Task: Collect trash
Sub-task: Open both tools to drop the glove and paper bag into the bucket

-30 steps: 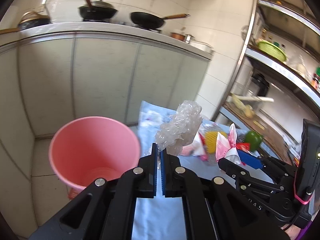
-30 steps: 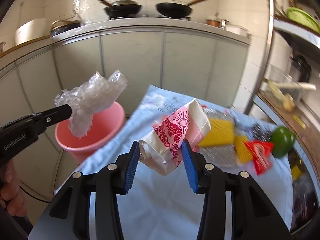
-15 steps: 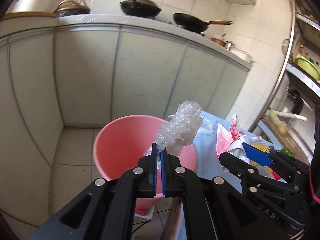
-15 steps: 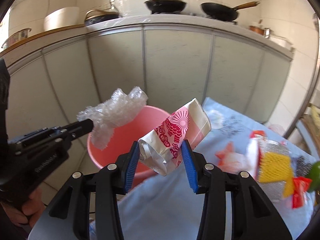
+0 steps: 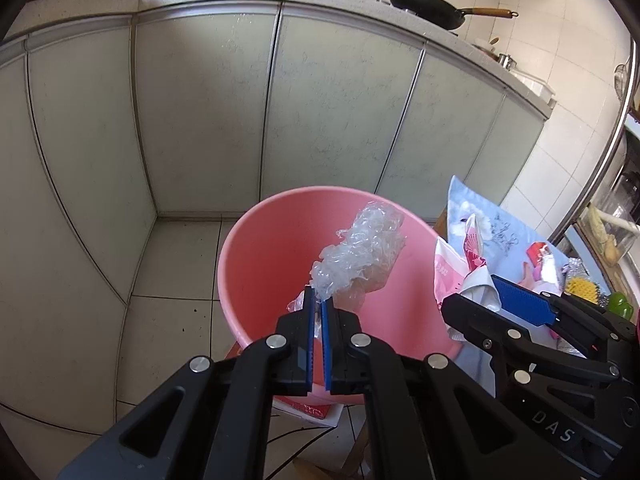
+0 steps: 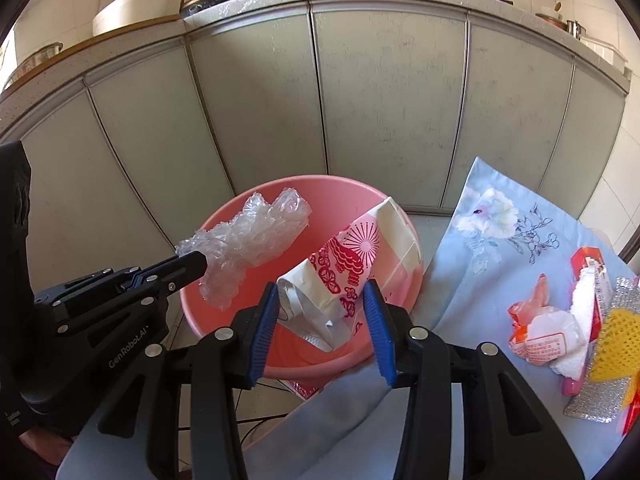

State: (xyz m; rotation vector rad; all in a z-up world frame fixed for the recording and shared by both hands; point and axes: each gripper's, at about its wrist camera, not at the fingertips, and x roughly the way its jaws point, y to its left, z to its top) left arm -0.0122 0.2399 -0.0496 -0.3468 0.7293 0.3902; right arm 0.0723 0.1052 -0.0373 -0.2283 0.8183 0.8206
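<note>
2 hand-held grippers are hovering over the pink bucket (image 6: 224,240): our left hand-held gripper (image 5: 318,306) is pinching feather-light, crinkly plastic wrap (image 5: 360,256), our right hand-held gripper (image 6: 322,312) is squeezing a soft paper pouch (image 6: 348,260) at its middle.

Pink bucket (image 6: 224,332): base hidden behind right gripper (image 6: 322,308) and patterned paper bag (image 6: 352,256). Print on orange-white packet (image 6: 540,336): too small to read. Silver scouring pad (image 6: 600,404): cut by frame edge.
</note>
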